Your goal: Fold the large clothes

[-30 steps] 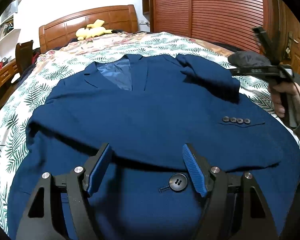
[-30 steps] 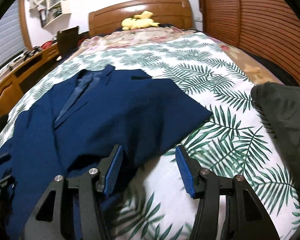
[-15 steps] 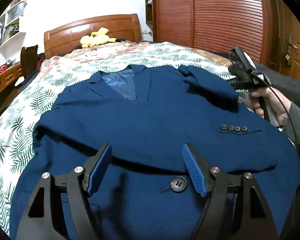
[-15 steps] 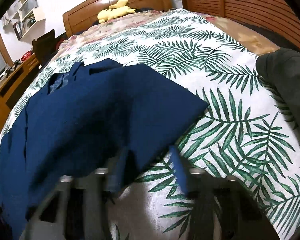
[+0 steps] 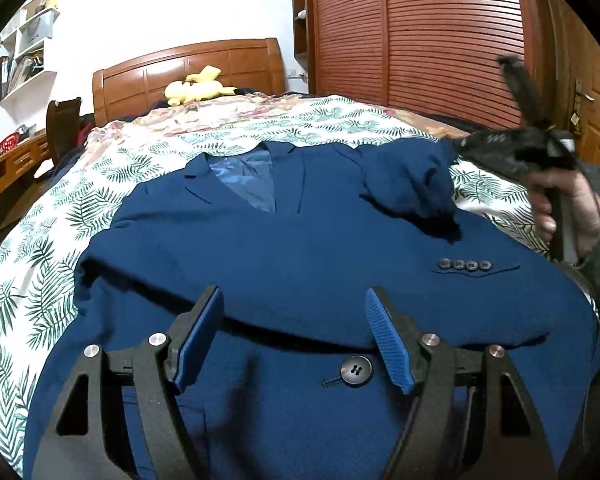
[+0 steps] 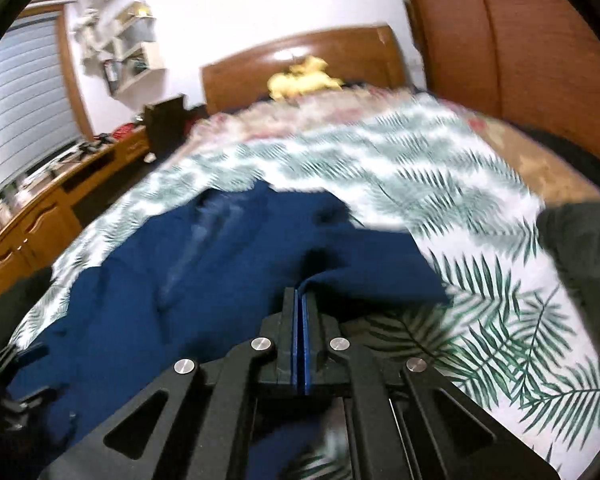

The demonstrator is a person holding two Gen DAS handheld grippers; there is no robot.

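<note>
A navy blue suit jacket (image 5: 300, 264) lies face up on the bed, collar toward the headboard, with a sleeve folded across its front and cuff buttons (image 5: 464, 265) showing. My left gripper (image 5: 294, 336) is open and empty, just above the jacket near its front button (image 5: 356, 369). My right gripper (image 6: 301, 300) is shut on the jacket's right shoulder edge (image 6: 340, 256) and lifts that fold off the sheet. It also shows, blurred, in the left wrist view (image 5: 516, 152) at the far right.
The bed has a palm-leaf sheet (image 5: 60, 216) and a wooden headboard (image 5: 188, 68) with a yellow plush toy (image 5: 198, 88). A dark garment (image 6: 580, 248) lies at the bed's right edge. A slatted wardrobe (image 5: 420, 40) stands right, a desk (image 6: 40, 216) left.
My right gripper moved onto the jacket's right shoulder edge, shut on it and raised it. My left gripper stayed open in place over the jacket front.
</note>
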